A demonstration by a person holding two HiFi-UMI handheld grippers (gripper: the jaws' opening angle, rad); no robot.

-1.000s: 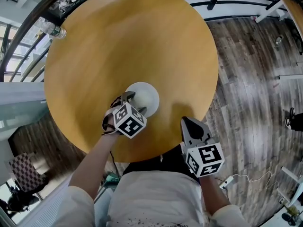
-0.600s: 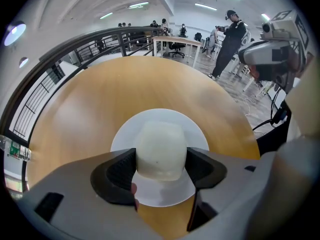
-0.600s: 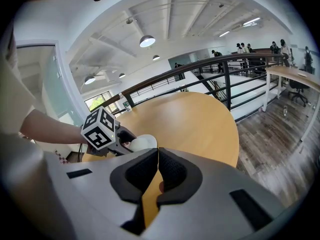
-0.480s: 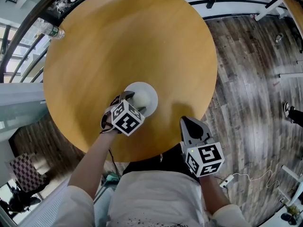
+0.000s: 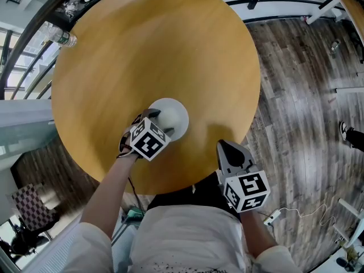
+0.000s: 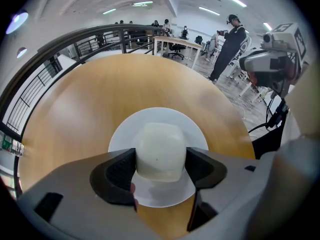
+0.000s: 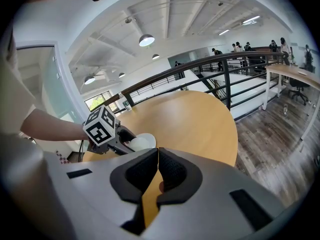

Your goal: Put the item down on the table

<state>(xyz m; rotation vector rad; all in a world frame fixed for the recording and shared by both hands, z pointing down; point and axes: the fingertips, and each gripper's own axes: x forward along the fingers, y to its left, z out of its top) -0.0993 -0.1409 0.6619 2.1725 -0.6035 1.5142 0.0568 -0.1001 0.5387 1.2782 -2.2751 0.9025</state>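
A white, rounded cup-like item [image 6: 161,149] sits between the jaws of my left gripper [image 6: 161,165], which is shut on it with a pad against each side. Under it is a white saucer [image 6: 125,130] on the round wooden table [image 5: 159,50]. Whether the item touches the saucer I cannot tell. In the head view the left gripper [image 5: 156,117] is at the saucer [image 5: 179,114] near the table's front. My right gripper [image 5: 228,146] hovers at the table's near edge, shut and empty; its jaws [image 7: 157,170] meet with nothing between them.
A plastic bottle [image 5: 61,36] stands at the table's far left edge. A dark railing [image 7: 210,71] curves round behind the table. A person in dark clothes [image 6: 230,41] stands on the wood floor [image 5: 307,95] to the right, among desks and chairs.
My left gripper has drifted slightly to the left with the white item still in it. The right gripper has stayed where it was.
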